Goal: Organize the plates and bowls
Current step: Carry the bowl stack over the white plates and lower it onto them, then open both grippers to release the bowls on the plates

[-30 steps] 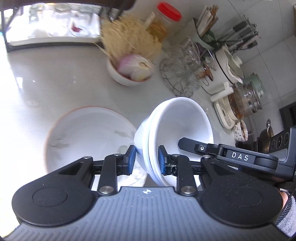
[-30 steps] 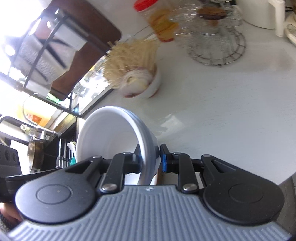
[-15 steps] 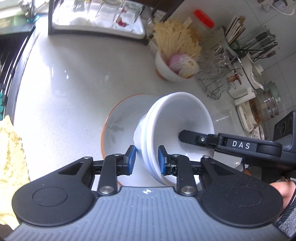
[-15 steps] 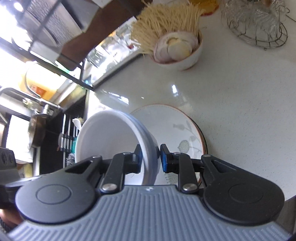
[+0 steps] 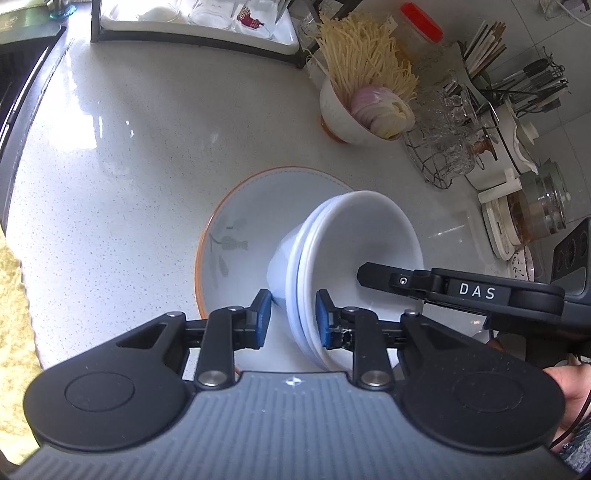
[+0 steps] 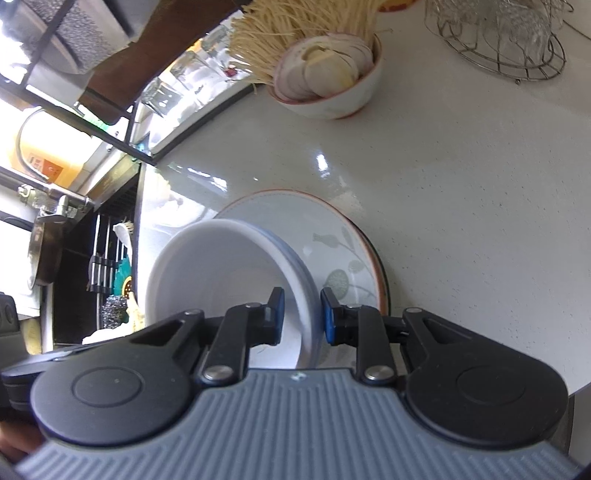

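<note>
A stack of white bowls sits tilted on an orange-rimmed plate with a leaf pattern, on the pale counter. My left gripper is shut on the rim of the stack from one side, one pad outside, one inside. My right gripper is shut on the opposite rim the same way. The right gripper's finger also shows in the left wrist view, reaching into the bowl.
A bowl of noodles and sliced onion stands behind the plate. A wire rack of glasses, a red-lidded jar, utensil holders and a glass tray line the back. The sink lies left.
Both grippers have carried the bowl stack back and down over the orange-rimmed plate. The plate now lies directly under the stack. Both grips have stayed shut.
</note>
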